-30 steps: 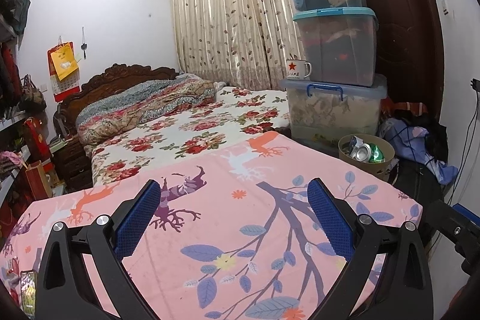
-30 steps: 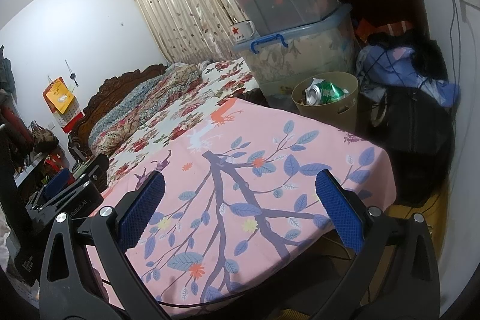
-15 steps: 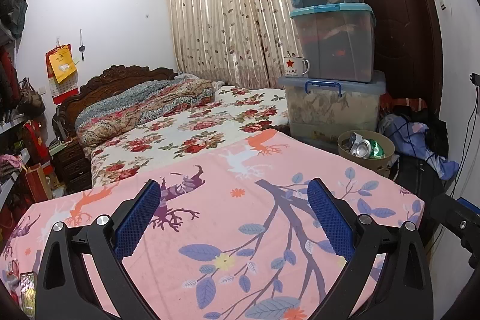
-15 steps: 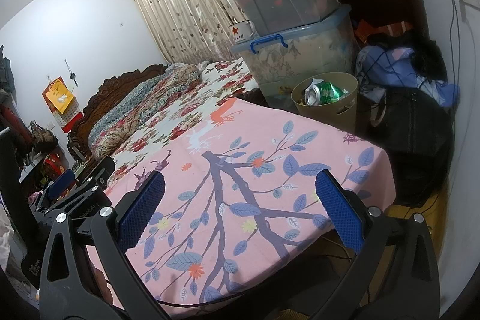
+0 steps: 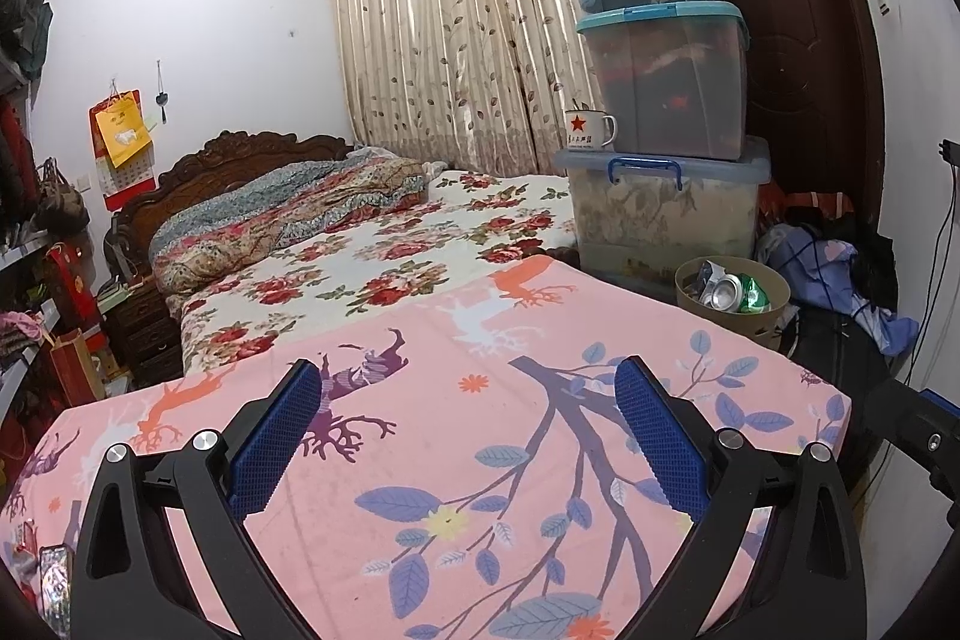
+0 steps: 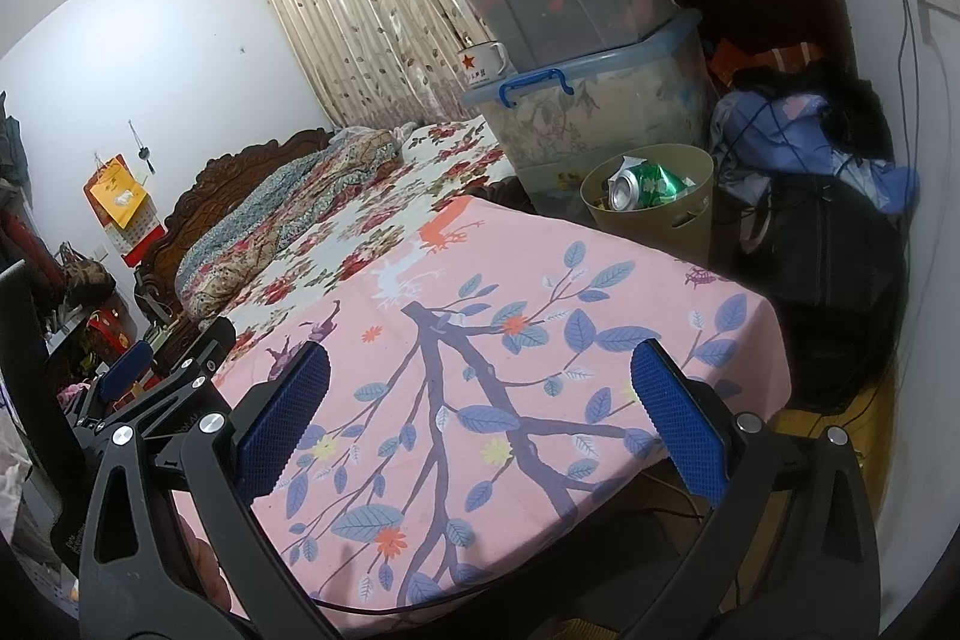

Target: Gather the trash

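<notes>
A tan waste bin (image 5: 733, 301) (image 6: 654, 202) stands on the floor beyond the far right corner of the pink cloth-covered table (image 5: 456, 436) (image 6: 480, 370). Inside it lie a crushed silver can (image 5: 723, 291) (image 6: 625, 191) and a crumpled green can (image 5: 755, 295) (image 6: 660, 181). My left gripper (image 5: 468, 436) hovers open over the table with nothing between its blue pads. Further right, my right gripper (image 6: 480, 418) is open too and holds nothing. The left gripper (image 6: 162, 376) also shows at the left edge of the right wrist view.
Three stacked plastic storage boxes (image 5: 660, 100) (image 6: 576, 16) rise behind the bin, with an enamel mug (image 5: 588, 130) on the lowest. A flowered bed (image 5: 372, 250) lies beyond the table. Bags and clothes (image 6: 828, 196) pile up right of the bin. Shelves (image 5: 30, 250) line the left.
The left wrist view has shifted slightly, so the boxes and bin sit a little lower and further left. The left gripper has edged further into the right wrist view. Both grippers stay open.
</notes>
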`<state>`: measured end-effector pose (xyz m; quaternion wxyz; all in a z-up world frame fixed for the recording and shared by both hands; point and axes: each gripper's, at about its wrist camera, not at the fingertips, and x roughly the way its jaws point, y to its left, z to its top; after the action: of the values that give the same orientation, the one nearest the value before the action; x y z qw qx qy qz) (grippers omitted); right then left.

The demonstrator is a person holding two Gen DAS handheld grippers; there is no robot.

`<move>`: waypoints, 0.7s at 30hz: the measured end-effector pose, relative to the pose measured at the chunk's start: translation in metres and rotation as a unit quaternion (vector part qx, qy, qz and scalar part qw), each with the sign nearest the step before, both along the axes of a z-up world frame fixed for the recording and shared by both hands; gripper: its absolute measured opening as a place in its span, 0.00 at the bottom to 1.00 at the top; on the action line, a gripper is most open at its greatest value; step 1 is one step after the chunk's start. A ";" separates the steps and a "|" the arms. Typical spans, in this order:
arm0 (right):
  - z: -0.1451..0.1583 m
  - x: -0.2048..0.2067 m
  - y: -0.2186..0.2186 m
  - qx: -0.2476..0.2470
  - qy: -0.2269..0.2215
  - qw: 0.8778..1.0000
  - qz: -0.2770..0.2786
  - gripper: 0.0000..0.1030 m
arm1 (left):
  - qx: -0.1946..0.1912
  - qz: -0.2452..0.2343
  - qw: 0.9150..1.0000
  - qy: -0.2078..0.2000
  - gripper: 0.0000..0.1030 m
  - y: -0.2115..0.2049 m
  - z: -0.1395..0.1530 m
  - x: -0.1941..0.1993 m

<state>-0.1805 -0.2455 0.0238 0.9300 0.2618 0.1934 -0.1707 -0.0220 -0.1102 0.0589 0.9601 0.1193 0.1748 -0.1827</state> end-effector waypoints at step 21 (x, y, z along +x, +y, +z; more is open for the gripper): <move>0.000 0.000 0.000 0.000 0.000 1.000 0.000 0.97 | 0.006 -0.003 1.000 -0.001 0.92 -0.001 -0.003 0.000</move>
<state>-0.1806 -0.2451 0.0233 0.9300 0.2621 0.1936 -0.1703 -0.0219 -0.1110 0.0561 0.9590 0.1258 0.1746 -0.1843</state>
